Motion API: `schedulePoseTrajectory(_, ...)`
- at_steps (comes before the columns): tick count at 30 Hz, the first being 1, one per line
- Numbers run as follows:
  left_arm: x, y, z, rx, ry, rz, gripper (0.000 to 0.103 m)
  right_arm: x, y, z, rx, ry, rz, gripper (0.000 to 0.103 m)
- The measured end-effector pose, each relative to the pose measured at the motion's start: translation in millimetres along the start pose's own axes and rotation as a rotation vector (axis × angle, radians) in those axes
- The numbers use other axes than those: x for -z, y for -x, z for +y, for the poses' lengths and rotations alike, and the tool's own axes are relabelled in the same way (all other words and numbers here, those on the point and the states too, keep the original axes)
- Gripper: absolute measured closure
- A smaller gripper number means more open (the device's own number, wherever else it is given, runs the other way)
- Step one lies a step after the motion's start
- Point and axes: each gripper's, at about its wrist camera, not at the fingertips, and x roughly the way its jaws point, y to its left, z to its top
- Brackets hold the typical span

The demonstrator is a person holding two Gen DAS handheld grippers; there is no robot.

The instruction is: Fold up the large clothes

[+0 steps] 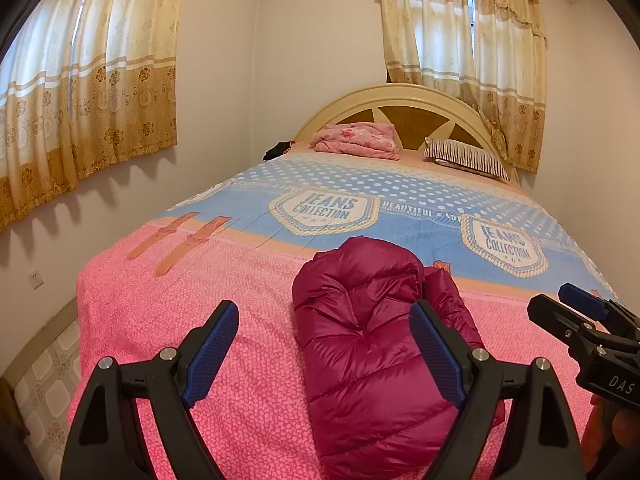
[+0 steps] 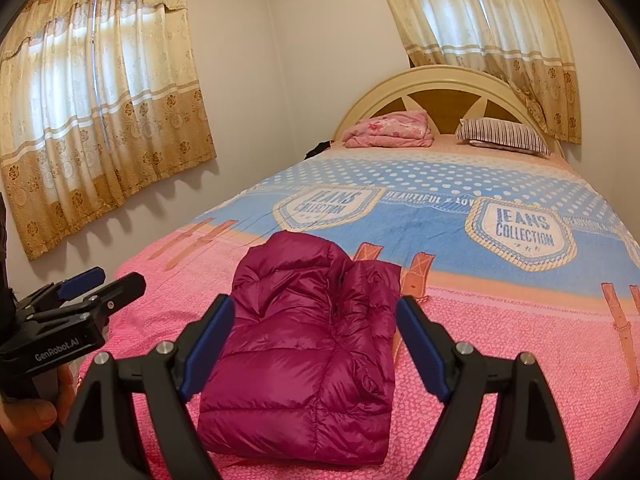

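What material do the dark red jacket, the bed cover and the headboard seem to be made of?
Jacket: thin glossy synthetic shell, probably nylon, with puffy stitched quilting, so likely padded.
Bed cover: soft matte fabric with printed pattern and a fuzzy, nubby surface; fibre unclear.
Headboard: cream painted frame, looks like wood, with brown matte panels.

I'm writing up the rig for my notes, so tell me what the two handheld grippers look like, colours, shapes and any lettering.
Both match: the left gripper and the right gripper are matte black plastic, each with two angular fingers lined with blue textured pads and fixed by round silver bolts. The left gripper's body carries white lettering reading "GenRobot.AI"; the right gripper's body shows white letters "DAS", cut off at the frame edge. No cables or sleeves are visible.
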Motion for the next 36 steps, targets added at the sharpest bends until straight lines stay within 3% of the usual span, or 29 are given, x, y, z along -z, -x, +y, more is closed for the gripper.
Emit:
schedulePoseTrajectory(31,1.8,-4.4,-9.5,-0.036,-0.036,0.014,0.015,0.6,0.9,-0.8,0.002,0.005,-0.004,0.018)
schedulePoseTrajectory(36,1.9,-8.5,-7.2,-0.036,-0.02,0.03,0.008,-0.2,0.2,-0.1,0.0,0.008,-0.002,0.018)
